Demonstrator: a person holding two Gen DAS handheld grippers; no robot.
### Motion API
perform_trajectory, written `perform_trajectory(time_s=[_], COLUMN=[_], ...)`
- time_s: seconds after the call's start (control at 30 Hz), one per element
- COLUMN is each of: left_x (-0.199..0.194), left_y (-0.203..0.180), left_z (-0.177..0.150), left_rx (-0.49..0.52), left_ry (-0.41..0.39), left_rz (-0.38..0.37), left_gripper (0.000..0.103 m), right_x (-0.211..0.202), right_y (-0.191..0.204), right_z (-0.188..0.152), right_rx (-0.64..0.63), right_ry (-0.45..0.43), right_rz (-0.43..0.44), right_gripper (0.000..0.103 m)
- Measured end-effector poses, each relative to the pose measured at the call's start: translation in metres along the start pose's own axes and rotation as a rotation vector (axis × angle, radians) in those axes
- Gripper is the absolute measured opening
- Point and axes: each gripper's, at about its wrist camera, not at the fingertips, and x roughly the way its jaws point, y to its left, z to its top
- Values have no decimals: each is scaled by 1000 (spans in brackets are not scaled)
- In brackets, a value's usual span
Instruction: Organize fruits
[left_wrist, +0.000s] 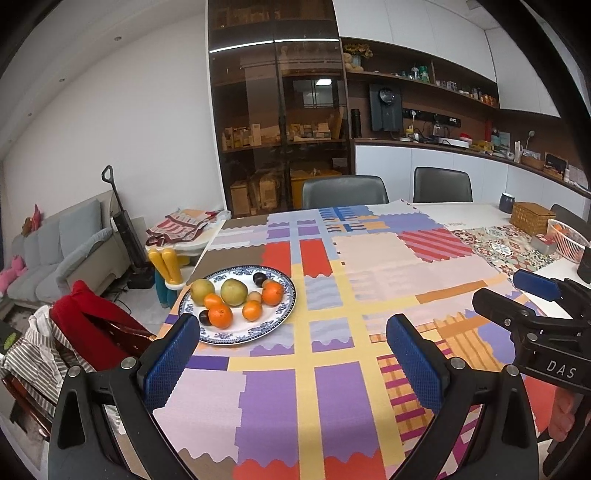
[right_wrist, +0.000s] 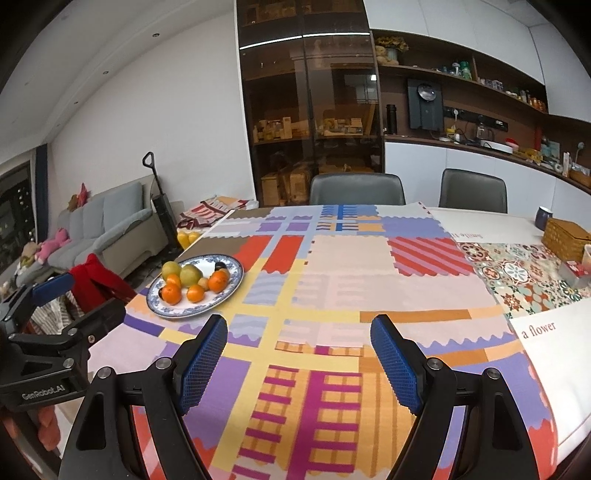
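Note:
A blue-and-white patterned plate (left_wrist: 280, 317) stands near the table's left edge and holds fruit: two green pears (left_wrist: 233, 291), several oranges (left_wrist: 220, 316), dark plums (left_wrist: 259, 279) and a small brown fruit. The plate (right_wrist: 229, 291) also shows in the right wrist view, left of centre. My left gripper (left_wrist: 293, 360) is open and empty above the cloth, with its left finger just in front of the plate. My right gripper (right_wrist: 299, 360) is open and empty, to the right of the plate. It also shows in the left wrist view (left_wrist: 532, 295).
A colourful patchwork cloth (left_wrist: 332, 387) covers the table. At the far right stand a wicker box (left_wrist: 532, 218), a white wire basket (left_wrist: 569, 240) and a dark mug (left_wrist: 506, 202). Two grey chairs (left_wrist: 345, 192) stand behind the table. A chair with red clothing (left_wrist: 88, 317) is at left.

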Motion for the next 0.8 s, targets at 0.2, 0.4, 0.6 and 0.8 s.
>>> perform_trajectory(time_s=[0.2, 0.4, 0.6, 0.8], left_x=[-2, -7, -8, -9], left_y=[-3, -6, -6, -4], left_z=[0, 1, 1, 0], left_rx=[0, -8, -7, -7], left_ry=[1, -3, -5, -14], left_rz=[-6, -22, -19, -13], left_gripper=[103, 103, 103, 103], right_x=[-7, -9, -11, -11], right_y=[-4, -4, -3, -3], right_z=[-1, -1, -1, -1], right_rx=[4, 2, 0, 3], right_ry=[-13, -17, -19, -16], right_rz=[-7, -2, -1, 1], right_gripper=[80, 80, 80, 80])
